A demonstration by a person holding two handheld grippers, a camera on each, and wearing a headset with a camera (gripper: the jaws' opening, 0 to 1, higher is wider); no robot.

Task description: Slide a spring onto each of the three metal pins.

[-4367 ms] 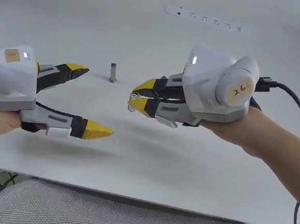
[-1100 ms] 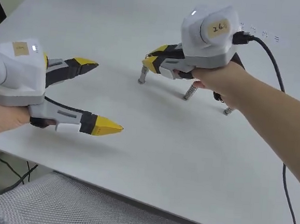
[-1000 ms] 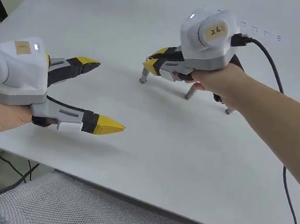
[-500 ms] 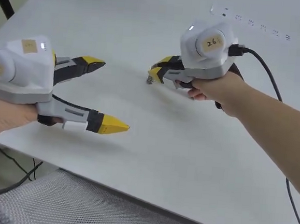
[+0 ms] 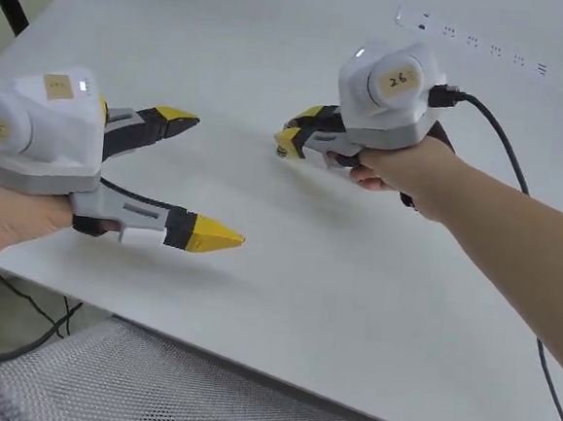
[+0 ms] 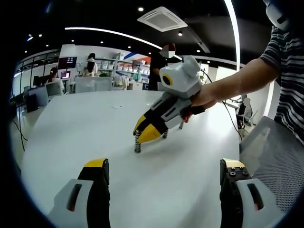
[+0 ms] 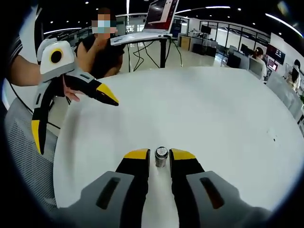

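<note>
Left gripper [image 5: 206,177]: white housing, grey-black jaws, yellow tips, tan label [image 5: 55,85]. Right gripper [image 5: 287,143]: same build, round label [image 5: 401,80] marked 26, black cable [image 5: 493,130] at its rear. Short sleeve [image 6: 281,66]: dark-and-light stripes.

The right gripper [image 7: 160,155] has two grey jaws with yellow tips. They are only a little way apart. A small shiny metal pin [image 7: 161,152] stands up between the tips, with a thin wire spring [image 7: 161,161] round it. I cannot tell if the tips touch it. It stands on a big white table [image 7: 213,109]. Far left, the left gripper [image 7: 72,115] hangs with its jaws wide apart.
</note>
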